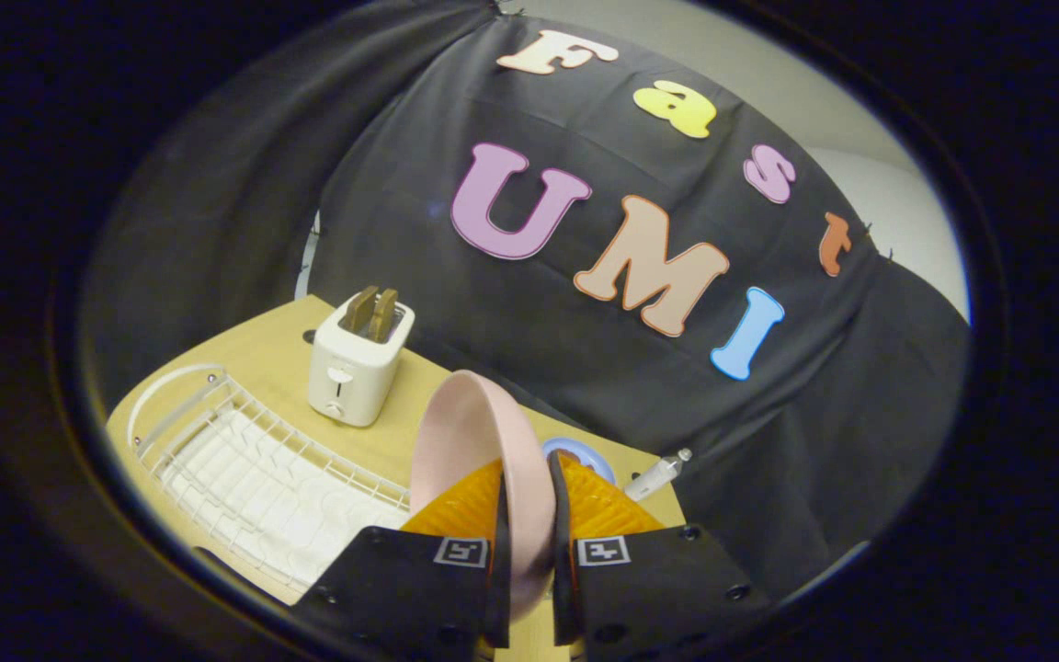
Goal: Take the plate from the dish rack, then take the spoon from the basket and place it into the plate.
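Observation:
A pink plate point(470, 432) stands on edge between my fingers, lifted above the wooden table. My gripper point(527, 501) is shut on the plate, one finger on each face near its lower rim. The white wire dish rack point(244, 469) lies to the left of the fingers on the table, below and beside the plate. The plate's lower part is hidden between the fingers.
A white toaster point(359, 363) with two slices in it stands on the wooden table point(272, 354) beyond the rack. A bluish round object point(580, 452) peeks out just behind the plate, and a small white bottle point(658, 473) lies near the table's right edge.

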`<state>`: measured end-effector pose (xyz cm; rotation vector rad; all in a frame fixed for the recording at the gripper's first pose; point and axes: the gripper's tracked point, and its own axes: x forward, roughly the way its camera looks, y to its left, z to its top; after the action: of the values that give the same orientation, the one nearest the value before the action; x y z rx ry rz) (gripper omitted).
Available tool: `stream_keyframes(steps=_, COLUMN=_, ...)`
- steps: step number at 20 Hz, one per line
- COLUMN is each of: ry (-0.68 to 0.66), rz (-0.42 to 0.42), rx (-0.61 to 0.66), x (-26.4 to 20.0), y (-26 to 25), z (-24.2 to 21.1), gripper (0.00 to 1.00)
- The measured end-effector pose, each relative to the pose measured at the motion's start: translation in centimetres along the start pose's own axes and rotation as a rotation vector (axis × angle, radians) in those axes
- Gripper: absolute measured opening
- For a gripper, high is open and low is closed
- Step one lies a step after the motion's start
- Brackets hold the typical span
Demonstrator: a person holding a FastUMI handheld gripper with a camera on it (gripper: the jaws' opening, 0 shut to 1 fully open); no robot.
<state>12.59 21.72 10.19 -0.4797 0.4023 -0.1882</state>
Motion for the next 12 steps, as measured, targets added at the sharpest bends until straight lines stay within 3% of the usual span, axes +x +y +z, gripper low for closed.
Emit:
stream_keyframes(steps=5, ry=0.006, rz=0.049, rx=0.146, x=-3.7, y=-4.9, z=-3.3, gripper=0.21)
stream_keyframes(steps=12, ry=0.091, rz=0.066, rx=0.308, x=-6.9, y=-11.2, z=-13.3, gripper=0.21)
